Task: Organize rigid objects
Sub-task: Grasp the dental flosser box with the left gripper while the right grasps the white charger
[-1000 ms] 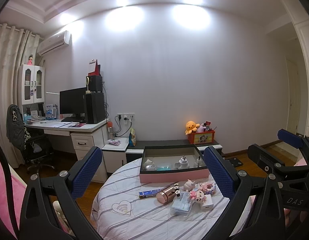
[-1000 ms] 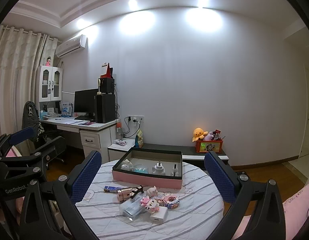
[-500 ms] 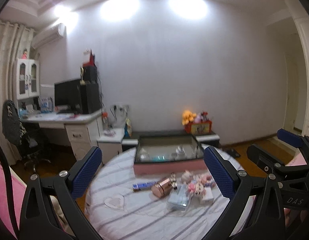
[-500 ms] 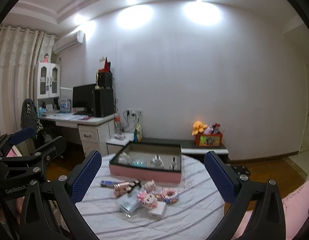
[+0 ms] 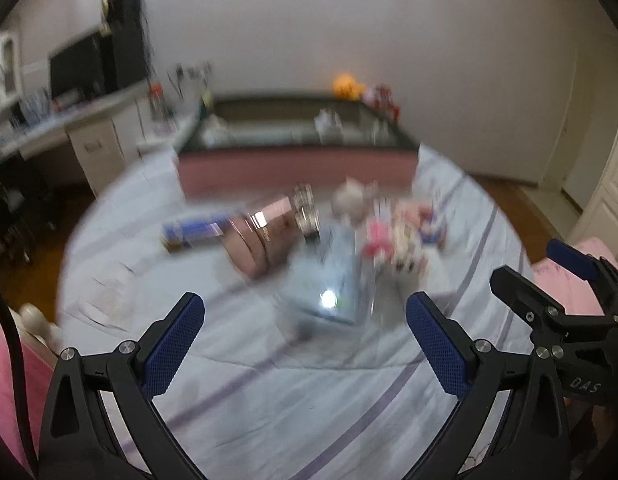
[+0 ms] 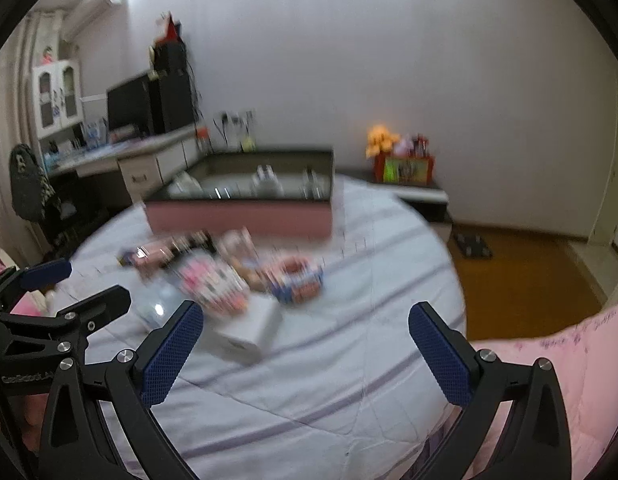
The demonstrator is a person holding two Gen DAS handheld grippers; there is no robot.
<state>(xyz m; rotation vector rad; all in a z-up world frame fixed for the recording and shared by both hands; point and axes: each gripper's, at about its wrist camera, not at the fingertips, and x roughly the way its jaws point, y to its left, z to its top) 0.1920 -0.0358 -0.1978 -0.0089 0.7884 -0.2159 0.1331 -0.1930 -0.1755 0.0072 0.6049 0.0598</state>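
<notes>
A pink box (image 5: 297, 170) with a dark rim sits at the far side of a round table (image 5: 269, 380) under a striped white cloth; it also shows in the right wrist view (image 6: 241, 216). In front of it lies a blurred pile: a rose-gold bottle (image 5: 257, 240), a blue tube (image 5: 193, 232), a clear plastic case (image 5: 329, 284), pink block figures (image 5: 389, 236), a white box (image 6: 249, 328). My left gripper (image 5: 305, 336) is open and empty, above the near table. My right gripper (image 6: 305, 340) is open and empty too.
A desk with monitor (image 6: 129, 108) and a chair (image 6: 29, 184) stand at left. A low cabinet with an orange plush (image 6: 381, 140) is behind the table. Pink bedding (image 6: 569, 360) lies at right. Wood floor (image 6: 529, 280) shows right of the table.
Both grippers have moved forward and tilted down toward the table; the objects now look larger and closer, blurred by motion. Both stay open.
</notes>
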